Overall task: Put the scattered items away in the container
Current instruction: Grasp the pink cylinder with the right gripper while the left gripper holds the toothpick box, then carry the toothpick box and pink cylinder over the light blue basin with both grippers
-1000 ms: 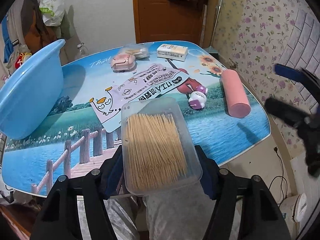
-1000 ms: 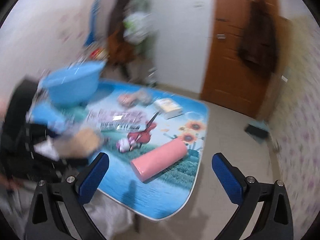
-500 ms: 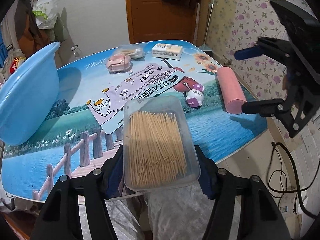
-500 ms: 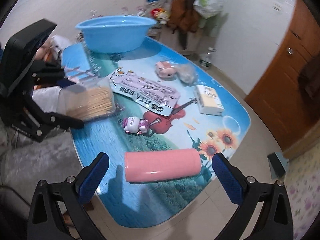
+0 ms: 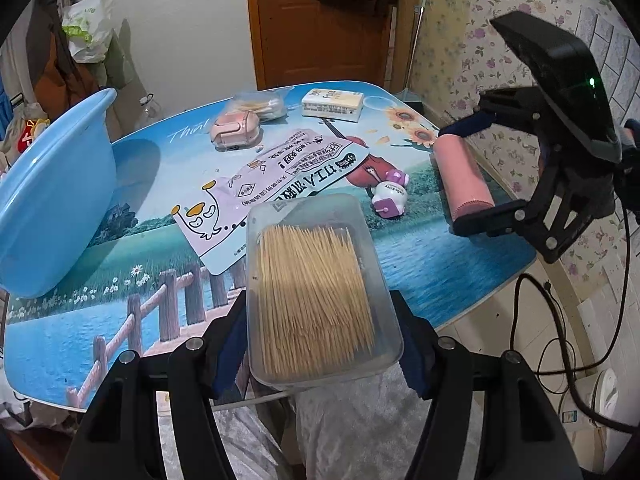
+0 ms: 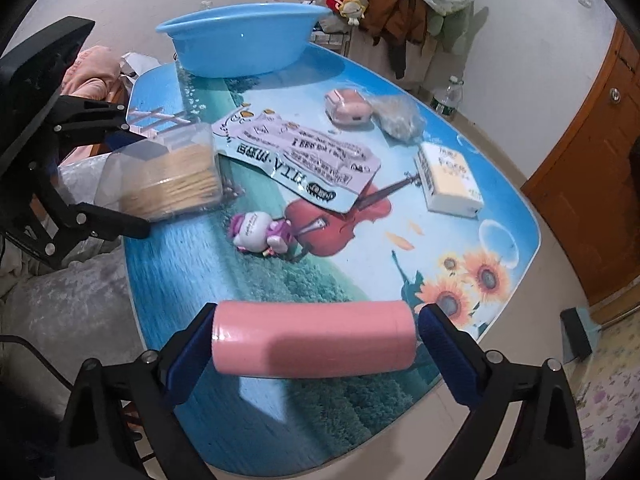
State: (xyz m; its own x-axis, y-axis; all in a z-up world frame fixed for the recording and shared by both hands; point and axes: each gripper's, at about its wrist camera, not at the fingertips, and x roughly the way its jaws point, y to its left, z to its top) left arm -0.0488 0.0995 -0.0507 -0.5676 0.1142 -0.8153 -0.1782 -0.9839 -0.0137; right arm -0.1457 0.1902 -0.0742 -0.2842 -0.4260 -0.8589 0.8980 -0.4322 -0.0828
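Observation:
My left gripper [image 5: 320, 344] is shut on a clear toothpick box [image 5: 316, 288], held over the table's near edge; the box also shows in the right wrist view [image 6: 172, 176]. My right gripper [image 6: 316, 344] is open, its fingers straddling the ends of a pink roll [image 6: 314, 340] lying on the table; the roll also shows in the left wrist view [image 5: 462, 176]. The blue basin [image 5: 52, 196] stands at the table's left; it also shows in the right wrist view [image 6: 240, 40].
On the picture table [image 5: 420, 264] lie a white printed pouch [image 6: 296, 156], a small purple-white toy [image 6: 260, 232], a pink case [image 6: 348, 108], a clear bag [image 6: 396, 116] and a white-yellow tissue pack [image 6: 448, 180]. A wooden door [image 5: 320, 20] stands behind.
My right gripper has swung in and come down around the pink roll. My left gripper keeps hold of the toothpick box and has barely moved.

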